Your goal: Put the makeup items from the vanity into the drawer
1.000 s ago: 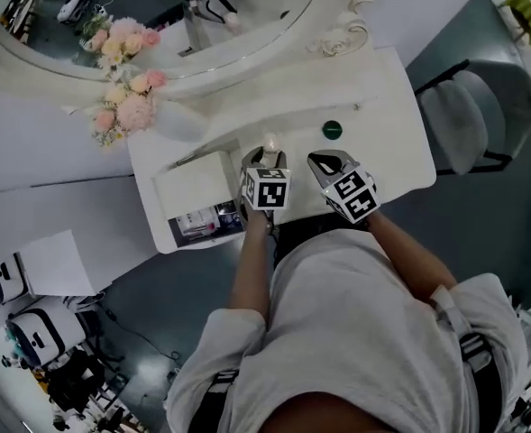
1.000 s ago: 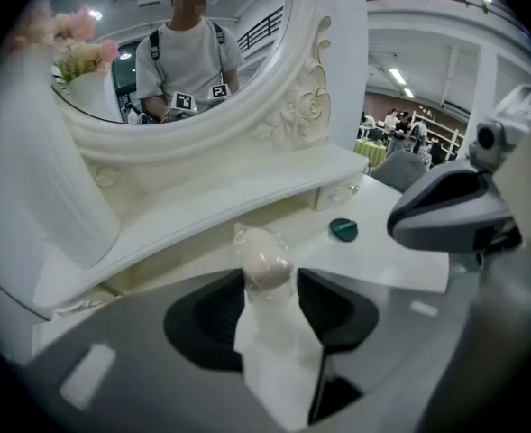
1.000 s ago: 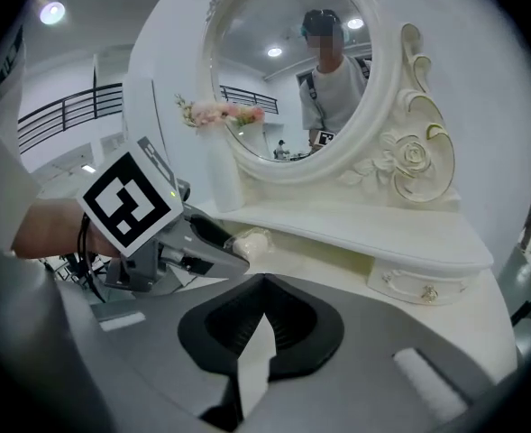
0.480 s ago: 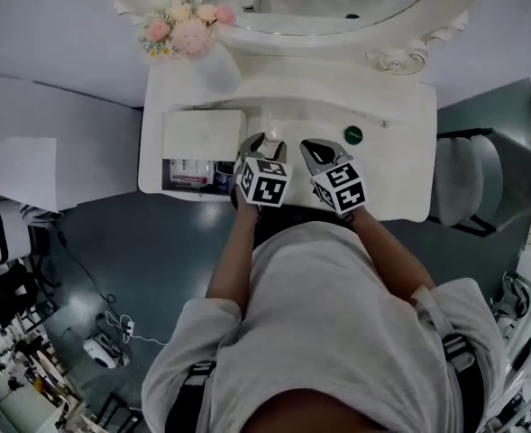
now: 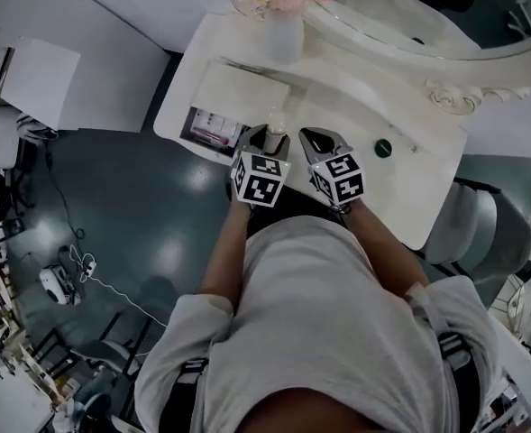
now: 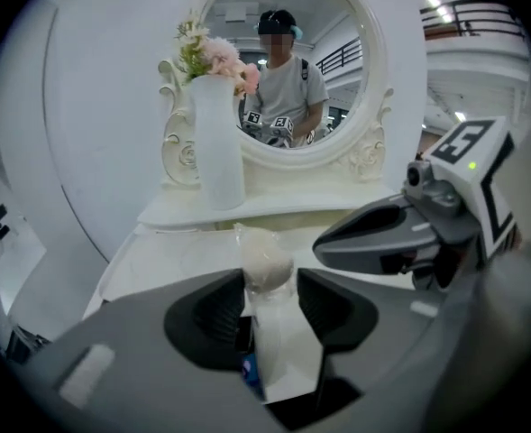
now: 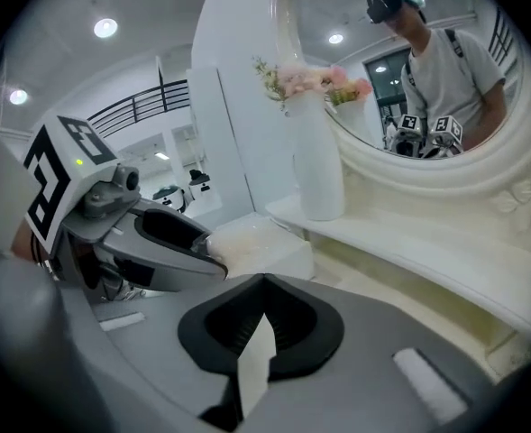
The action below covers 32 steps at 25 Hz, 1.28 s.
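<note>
Over the white vanity tabletop [image 5: 407, 197], head view: left hand-held gripper [image 5: 275, 132] carries the white clear-wrapped makeup puff [image 5: 276, 118] nearer the open drawer [image 5: 202, 148] than a second ago. Left gripper view: jaws clamp the puff [image 6: 267, 262]. Right gripper view: right hand-held gripper [image 7: 264, 287] closed, empty. Drop-off likely next.

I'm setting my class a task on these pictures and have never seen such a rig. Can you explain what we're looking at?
No robot here: a person holds a two-jaw tool in each hand. One picture comes from a camera on the person's head, looking down; the other two come from cameras riding on each tool. Below is a white vanity with a mirror, a vase of flowers, a small green round item and an open drawer with makeup items inside. The left tool grips a wrapped white puff. The right tool has its jaws closed, nothing visibly held.
</note>
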{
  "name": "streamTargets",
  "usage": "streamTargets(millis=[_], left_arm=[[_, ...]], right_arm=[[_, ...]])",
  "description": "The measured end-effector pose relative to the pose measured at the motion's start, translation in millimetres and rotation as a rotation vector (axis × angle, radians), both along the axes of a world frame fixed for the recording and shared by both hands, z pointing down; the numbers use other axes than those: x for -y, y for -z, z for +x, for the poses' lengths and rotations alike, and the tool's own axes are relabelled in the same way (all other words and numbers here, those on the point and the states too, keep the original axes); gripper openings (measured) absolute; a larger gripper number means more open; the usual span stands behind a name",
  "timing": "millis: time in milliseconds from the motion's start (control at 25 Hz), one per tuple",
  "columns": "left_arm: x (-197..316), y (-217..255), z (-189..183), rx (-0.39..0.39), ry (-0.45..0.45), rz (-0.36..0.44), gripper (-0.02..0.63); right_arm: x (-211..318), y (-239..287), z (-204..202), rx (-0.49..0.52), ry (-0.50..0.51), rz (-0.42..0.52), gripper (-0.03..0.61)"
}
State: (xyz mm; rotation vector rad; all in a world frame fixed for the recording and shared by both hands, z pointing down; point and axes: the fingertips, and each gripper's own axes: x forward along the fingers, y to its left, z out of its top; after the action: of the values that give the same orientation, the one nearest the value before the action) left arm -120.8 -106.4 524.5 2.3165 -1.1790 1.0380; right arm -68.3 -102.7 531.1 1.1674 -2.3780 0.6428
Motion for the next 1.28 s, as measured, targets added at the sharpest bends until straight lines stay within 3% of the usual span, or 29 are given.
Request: streamTargets(millis=[160, 320, 480, 640, 720, 1080, 1280], left_arm=[[-2.5, -0.2, -44.5, 0.014, 0.031, 0.012, 0.183], [-1.9, 0.3, -78.7, 0.095, -0.015, 0.064, 0.183], [-1.1, -2.4, -101.3, 0.124, -0.074, 0.072, 0.183], [-2.6, -13.5, -124.1, 0.204, -0.233, 0.037, 0.183], [0.0, -17.8, -137.6, 0.229, -0.265, 0.023, 0.183], [16.1, -51.0, -181.4, 0.242, -0.339, -0.108, 0.183], [35.1, -60.6, -206.4, 0.224, -0.263, -0.209, 0.183]], right_arm=[[5.0, -0.9, -38.3, 0.021, 0.058, -0.011, -0.002], [8.6, 0.1, -71.9, 0.02, 0.104, -0.006, -0.002], [12.8, 0.5, -98.1, 0.009, 0.143, 0.006, -0.002], [21.2, 0.5, -115.8, 0.019, 0.144, 0.003, -0.002], [25.3, 0.3, -122.6, 0.017, 0.134, 0.0, -0.002], [44.5, -9.0, -150.8, 0.003, 0.103, 0.005, -0.002], [53.8, -9.4, -164.9, 0.001, 0.08, 0.008, -0.002]])
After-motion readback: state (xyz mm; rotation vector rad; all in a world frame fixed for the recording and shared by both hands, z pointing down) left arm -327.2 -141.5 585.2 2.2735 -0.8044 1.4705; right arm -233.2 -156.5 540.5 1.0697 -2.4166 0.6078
